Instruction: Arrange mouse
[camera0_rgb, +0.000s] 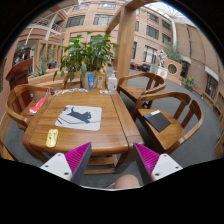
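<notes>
The tool (113, 160) is hovering above the near end of a wooden counter (105, 135), its two fingers spreading wide with nothing between them; the magenta pads (72, 160) are facing inward across an open gap. Just ahead of the fingers, toward twelve o'clock, a light mouse mat (78, 117) with a dark animal figure printed on it is lying flat on the counter. Whether a mouse is resting on that mat or anywhere else on the counter is too small to tell. At about ten o'clock from the tool, a small yellow object (52, 138) is lying near the counter's left edge, and farther along that side, beyond the mat, a red item (38, 104) is resting on the wood. At the far end of the counter, at twelve o'clock, a green potted plant (88, 55) is standing with a pale bottle-like thing (111, 81) just beside it. Wooden armchairs are ringing the counter: one (22, 100) at ten o'clock, one (138, 88) at one o'clock, and a nearer one (172, 120) at two o'clock, which is carrying a dark flat object (157, 121) on its seat. Beyond everything, brick building walls (120, 25) with windows are rising around the courtyard-like space.
</notes>
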